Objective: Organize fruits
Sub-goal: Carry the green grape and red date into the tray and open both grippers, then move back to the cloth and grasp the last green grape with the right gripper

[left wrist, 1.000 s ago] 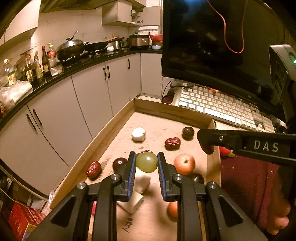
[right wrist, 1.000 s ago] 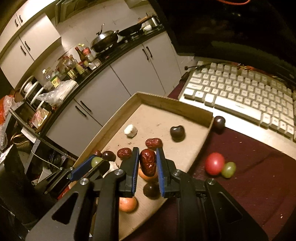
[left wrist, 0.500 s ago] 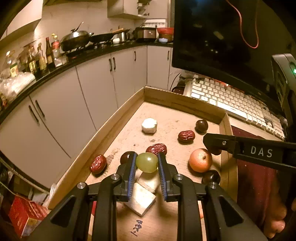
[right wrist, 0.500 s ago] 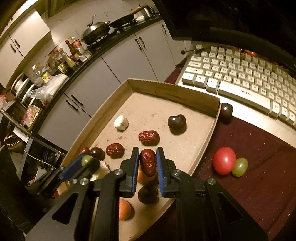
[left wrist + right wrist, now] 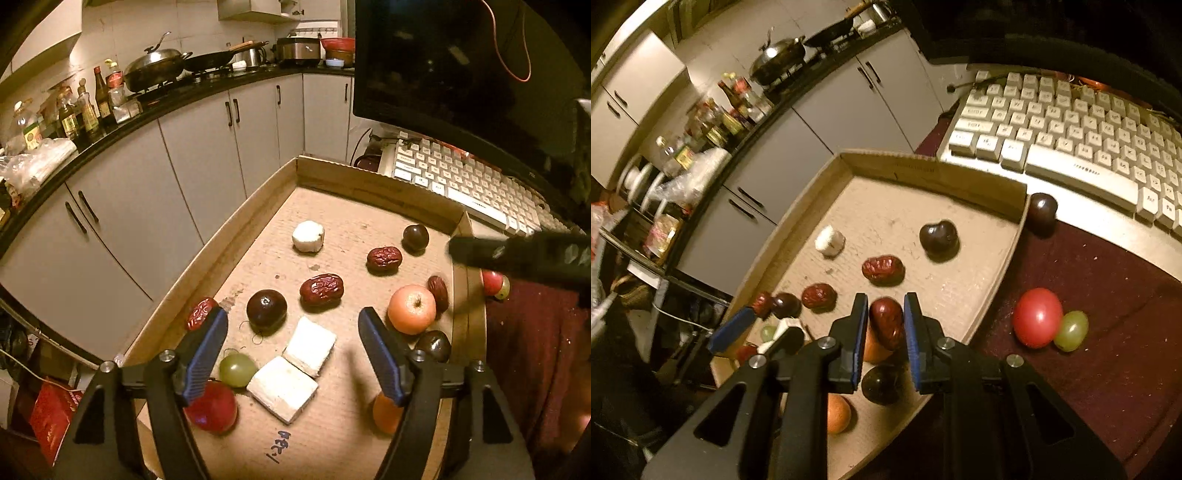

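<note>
Kitchen cabinets behind; shallow cardboard tray (image 5: 376,184) holds scattered fruit. Left claw (image 5: 291,332), jaws just opening, stands spread, round green grape (image 5: 237,369) lying free beside white foam blocks (image 5: 295,369). Right claw (image 5: 885,325) pinches wrinkled red date (image 5: 886,325) above tray.

Green grape (image 5: 237,369) loose on cardboard tray (image 5: 373,206)

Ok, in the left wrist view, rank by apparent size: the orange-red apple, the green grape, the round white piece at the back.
1. orange-red apple
2. green grape and round white piece: look alike; the grape lies nearer the camera, so no ranking between them.
</note>
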